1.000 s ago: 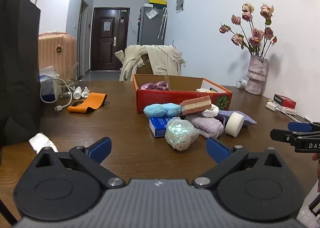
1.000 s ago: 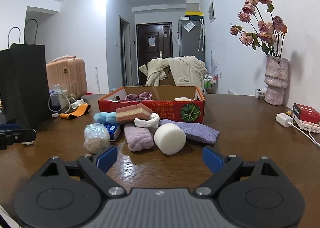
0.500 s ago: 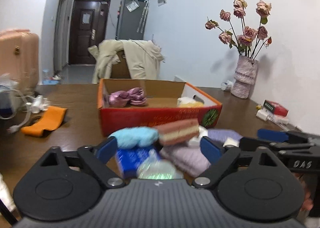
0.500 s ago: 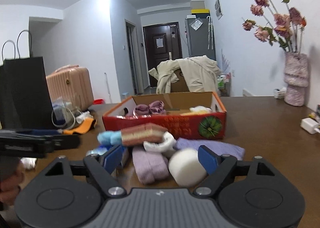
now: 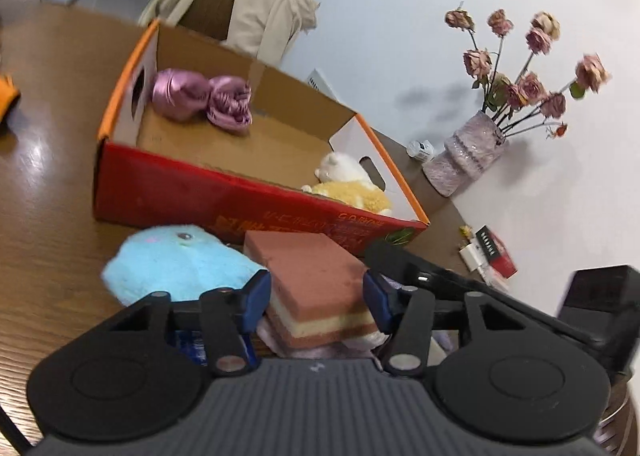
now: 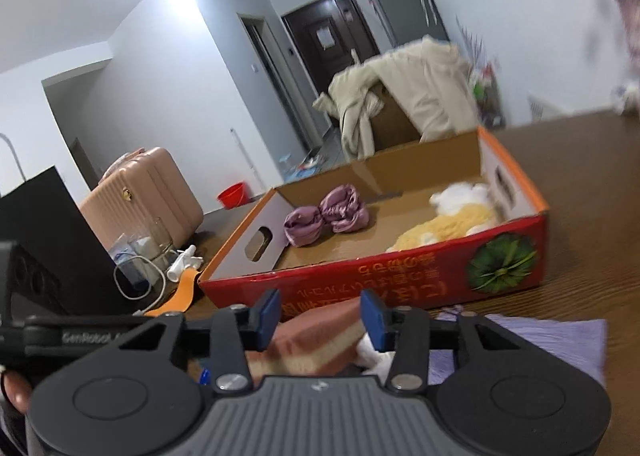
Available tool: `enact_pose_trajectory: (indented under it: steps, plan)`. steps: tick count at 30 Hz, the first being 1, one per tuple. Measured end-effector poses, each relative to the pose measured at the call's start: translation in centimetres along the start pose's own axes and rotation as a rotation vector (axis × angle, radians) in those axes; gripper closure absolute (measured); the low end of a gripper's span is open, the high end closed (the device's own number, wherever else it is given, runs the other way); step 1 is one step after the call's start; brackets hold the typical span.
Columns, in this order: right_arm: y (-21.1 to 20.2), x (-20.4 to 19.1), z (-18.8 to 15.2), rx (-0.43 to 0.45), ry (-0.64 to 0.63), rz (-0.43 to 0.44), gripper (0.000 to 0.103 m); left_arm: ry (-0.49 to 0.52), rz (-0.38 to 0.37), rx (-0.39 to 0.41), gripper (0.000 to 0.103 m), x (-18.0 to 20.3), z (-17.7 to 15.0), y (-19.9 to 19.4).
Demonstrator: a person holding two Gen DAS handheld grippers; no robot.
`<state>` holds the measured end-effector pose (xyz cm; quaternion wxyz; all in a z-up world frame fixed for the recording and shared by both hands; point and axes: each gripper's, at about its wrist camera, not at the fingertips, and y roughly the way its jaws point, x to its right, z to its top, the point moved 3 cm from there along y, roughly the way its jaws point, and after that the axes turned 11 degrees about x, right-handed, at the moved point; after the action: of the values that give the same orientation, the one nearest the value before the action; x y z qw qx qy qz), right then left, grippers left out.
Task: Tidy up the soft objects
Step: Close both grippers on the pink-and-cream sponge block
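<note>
A pink-and-cream layered sponge (image 5: 316,280) lies on the pile in front of the red cardboard box (image 5: 180,196). My left gripper (image 5: 317,298) is closing on it, and both blue pads touch its sides. In the right wrist view the same sponge (image 6: 316,332) sits between the closing pads of my right gripper (image 6: 320,316), with no gap showing. A finger of the right gripper (image 5: 420,276) reaches in beside the sponge's far corner. A light blue plush (image 5: 180,260) lies just left of the sponge. Inside the box are a purple satin bundle (image 5: 200,96) and a yellow-and-white plush (image 5: 348,184).
A lilac cloth (image 6: 540,340) and a white soft item (image 6: 372,356) lie under and to the right of the sponge. A vase of dried roses (image 5: 464,160) and a small red carton (image 5: 496,256) stand at the right. A black bag (image 6: 48,236), cables and an orange band (image 6: 184,288) are at the left.
Both grippers have moved forward from the table's front to the pile and tilted. Their jaws have narrowed from wide open to either side of the layered sponge.
</note>
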<state>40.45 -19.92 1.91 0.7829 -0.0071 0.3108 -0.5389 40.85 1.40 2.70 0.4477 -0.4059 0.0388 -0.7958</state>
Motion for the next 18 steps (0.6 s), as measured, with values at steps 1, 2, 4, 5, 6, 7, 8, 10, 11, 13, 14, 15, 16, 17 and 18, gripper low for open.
enact_pose_trajectory:
  steps: [1, 2, 4, 5, 6, 7, 8, 10, 11, 13, 14, 15, 16, 17, 18]
  plan:
    - [0.7, 0.2, -0.2, -0.017, 0.012, 0.0, 0.068, -0.009, -0.007, -0.002, 0.054, -0.2, 0.0, 0.2]
    - [1.2, 0.5, -0.4, -0.032, 0.019, -0.005, 0.069, -0.011, -0.008, -0.002, 0.057, -0.3, 0.0, 0.3]
    - [1.9, 0.8, -1.0, -0.052, 0.029, -0.02, 0.073, -0.003, -0.006, 0.008, 0.063, -0.3, 0.0, 0.1]
    - [2.0, 0.8, -1.2, -0.055, 0.028, -0.026, 0.073, 0.003, -0.007, 0.009, 0.066, -0.3, 0.0, 0.1]
    - [2.0, 1.0, -1.3, -0.06, 0.031, -0.03, 0.073, 0.006, -0.007, 0.011, 0.068, -0.1, 0.0, 0.1]
    - [2.0, 1.2, -1.4, -0.063, 0.043, -0.033, 0.074, 0.012, -0.007, 0.013, 0.068, 0.0, -0.1, 0.0]
    - [1.9, 1.4, -1.5, -0.069, 0.051, -0.034, 0.074, 0.021, -0.004, 0.014, 0.07, 0.3, -0.1, -0.1]
    - [1.6, 1.4, -1.4, -0.073, 0.058, -0.037, 0.076, 0.038, 0.002, 0.02, 0.071, 0.9, -0.2, -0.3]
    - [1.2, 1.3, -1.3, -0.07, 0.059, -0.034, 0.076, 0.046, 0.003, 0.032, 0.071, 1.3, -0.3, -0.8]
    - [-0.1, 0.5, -1.1, -0.043, 0.039, -0.028, 0.077, 0.068, -0.008, 0.062, 0.071, 2.4, -0.3, -1.8]
    - [-1.0, 0.2, -0.8, -0.028, 0.032, -0.022, 0.077, 0.079, -0.017, 0.074, 0.071, 3.0, -0.4, -2.4]
    - [-1.8, -0.1, -0.5, -0.013, 0.027, -0.018, 0.077, 0.09, -0.028, 0.085, 0.071, 3.6, -0.4, -3.2]
    - [-2.7, -0.4, -0.2, 0.002, 0.023, -0.013, 0.077, 0.097, -0.036, 0.094, 0.071, 4.2, -0.5, -3.8]
    - [-3.7, -0.7, 0.0, 0.017, 0.017, -0.007, 0.077, 0.107, -0.042, 0.104, 0.071, 4.7, -0.7, -4.5]
    - [-4.6, -1.1, 0.3, 0.03, 0.008, -0.001, 0.077, 0.117, -0.045, 0.115, 0.071, 5.3, -0.8, -5.2]
